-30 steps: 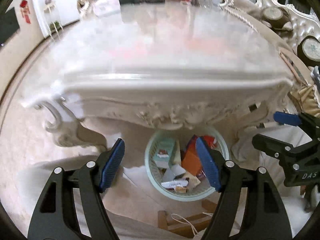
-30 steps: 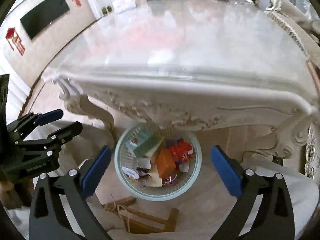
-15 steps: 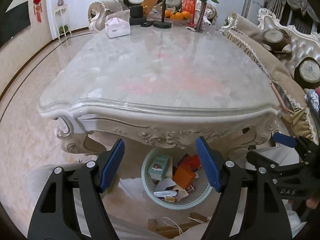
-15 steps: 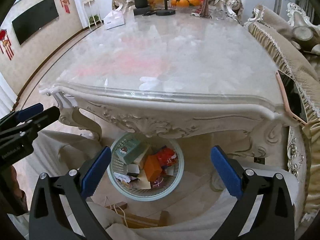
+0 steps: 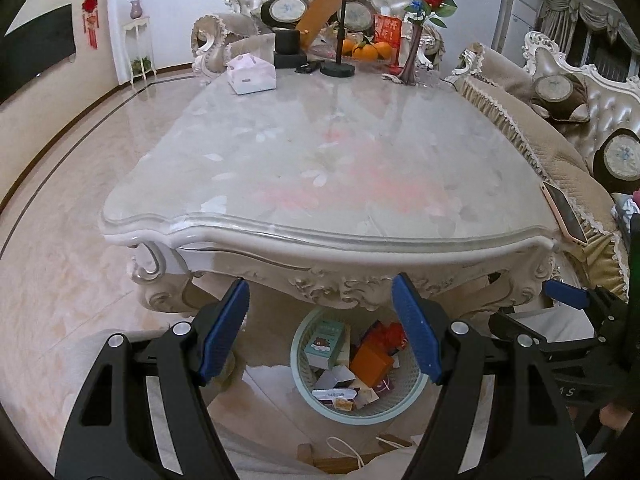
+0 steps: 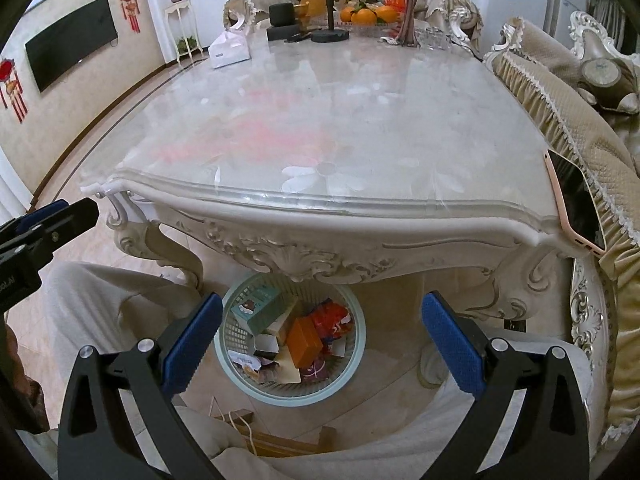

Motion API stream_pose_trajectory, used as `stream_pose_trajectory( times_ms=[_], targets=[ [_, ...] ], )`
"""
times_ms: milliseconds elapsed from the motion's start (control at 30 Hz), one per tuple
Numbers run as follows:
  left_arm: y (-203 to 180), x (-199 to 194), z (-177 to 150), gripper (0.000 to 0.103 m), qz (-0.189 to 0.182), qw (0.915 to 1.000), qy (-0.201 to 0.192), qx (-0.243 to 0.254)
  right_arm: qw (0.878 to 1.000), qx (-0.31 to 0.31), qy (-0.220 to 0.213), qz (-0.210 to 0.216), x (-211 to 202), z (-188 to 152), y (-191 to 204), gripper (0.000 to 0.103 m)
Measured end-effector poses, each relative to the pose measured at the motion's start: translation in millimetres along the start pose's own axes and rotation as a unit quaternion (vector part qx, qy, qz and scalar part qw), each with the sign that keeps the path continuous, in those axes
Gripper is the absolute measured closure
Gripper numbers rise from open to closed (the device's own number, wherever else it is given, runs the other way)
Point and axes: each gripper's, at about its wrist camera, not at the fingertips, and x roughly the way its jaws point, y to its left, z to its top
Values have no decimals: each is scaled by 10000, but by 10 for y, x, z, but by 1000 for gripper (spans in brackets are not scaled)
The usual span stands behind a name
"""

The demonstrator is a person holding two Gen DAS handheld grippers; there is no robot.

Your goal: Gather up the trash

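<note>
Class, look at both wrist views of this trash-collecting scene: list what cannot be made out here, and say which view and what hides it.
- Basket far rim: left wrist view, hidden behind the table apron.
- Lower trash in the basket: both views, buried under the orange box and other boxes.
- Print on the teal carton: right wrist view, too small to read.
- Wooden thing with white cord on the floor: both views, partly covered by the person's trouser legs.
- Phone: right wrist view, screen dark.

partial white letters "AS" on right gripper (image 5: 568,392), red card's (image 5: 387,29) characters too small to read
</note>
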Motion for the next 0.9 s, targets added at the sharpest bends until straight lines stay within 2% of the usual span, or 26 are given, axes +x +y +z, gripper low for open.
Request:
stream_pose_trajectory(
  times_ms=[900],
  targets=[
    [-8, 25, -11, 31, -31, 10000, -55, 76, 9999, 102, -42, -5, 43, -19, 5, 7]
  ],
)
